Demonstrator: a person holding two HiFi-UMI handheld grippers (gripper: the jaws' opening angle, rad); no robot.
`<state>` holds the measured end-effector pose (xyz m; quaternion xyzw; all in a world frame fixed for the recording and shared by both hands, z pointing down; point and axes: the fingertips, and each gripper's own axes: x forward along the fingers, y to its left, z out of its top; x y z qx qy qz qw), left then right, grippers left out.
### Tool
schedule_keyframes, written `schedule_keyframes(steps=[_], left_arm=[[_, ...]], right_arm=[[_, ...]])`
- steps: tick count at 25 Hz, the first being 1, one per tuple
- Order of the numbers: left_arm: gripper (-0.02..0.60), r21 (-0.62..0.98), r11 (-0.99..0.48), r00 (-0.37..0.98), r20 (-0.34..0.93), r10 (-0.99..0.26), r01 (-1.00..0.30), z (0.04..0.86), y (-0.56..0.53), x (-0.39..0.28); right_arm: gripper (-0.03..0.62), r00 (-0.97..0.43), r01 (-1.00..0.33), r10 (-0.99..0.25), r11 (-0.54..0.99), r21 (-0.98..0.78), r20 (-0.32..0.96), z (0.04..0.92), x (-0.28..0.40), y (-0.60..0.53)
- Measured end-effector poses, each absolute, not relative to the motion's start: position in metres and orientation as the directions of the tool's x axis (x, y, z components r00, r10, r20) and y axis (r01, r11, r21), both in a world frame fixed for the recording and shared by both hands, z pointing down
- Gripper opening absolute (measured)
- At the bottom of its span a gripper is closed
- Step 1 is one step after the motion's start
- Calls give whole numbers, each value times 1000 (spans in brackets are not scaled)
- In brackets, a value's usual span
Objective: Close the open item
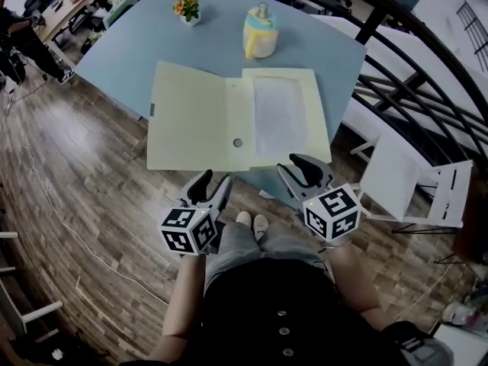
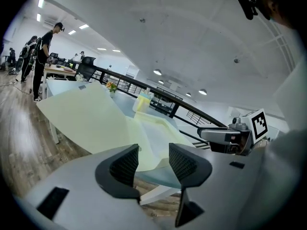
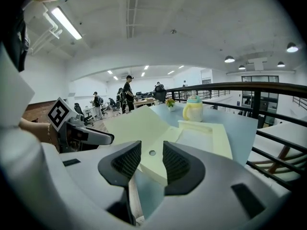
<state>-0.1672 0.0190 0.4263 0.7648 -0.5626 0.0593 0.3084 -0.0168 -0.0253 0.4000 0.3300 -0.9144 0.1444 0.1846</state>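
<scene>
The open folder (image 1: 197, 120) lies just beyond the right tool (image 1: 294, 166).

Open folder (image 1: 194, 117), blue table (image 1: 328, 59), yellow jug (image 1: 259, 36)

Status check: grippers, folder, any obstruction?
Left gripper open, empty. Right gripper open, empty. Folder lies open, cover flapped left. Cup and flower pot stand behind, not blocking.

A wood-plank floor (image 1: 84, 166) is stretching under a blue bench (image 1: 126, 59). A black railing (image 1: 381, 15) is curving along the right side, with a white chair (image 1: 393, 178) standing beside it. Overhead, strip lights (image 3: 66, 23) are glowing on a white ceiling (image 3: 158, 37), and people (image 3: 127, 92) are standing near far desks (image 3: 144, 100).
</scene>
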Motion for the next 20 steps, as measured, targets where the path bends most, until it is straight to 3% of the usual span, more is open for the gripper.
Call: schedule_keyframes(steps=[11,20], left_arm=[[207,438,-64,307,512,-802,-897,471,24,-184],[207,513,59,240,498,-833,-857,492,13,-212]], right_arm=[[146,-659,-695,-545,705,-141,518,430,0,-30],[150,-611,-712,-541,695,-101,578,453,15,-37]])
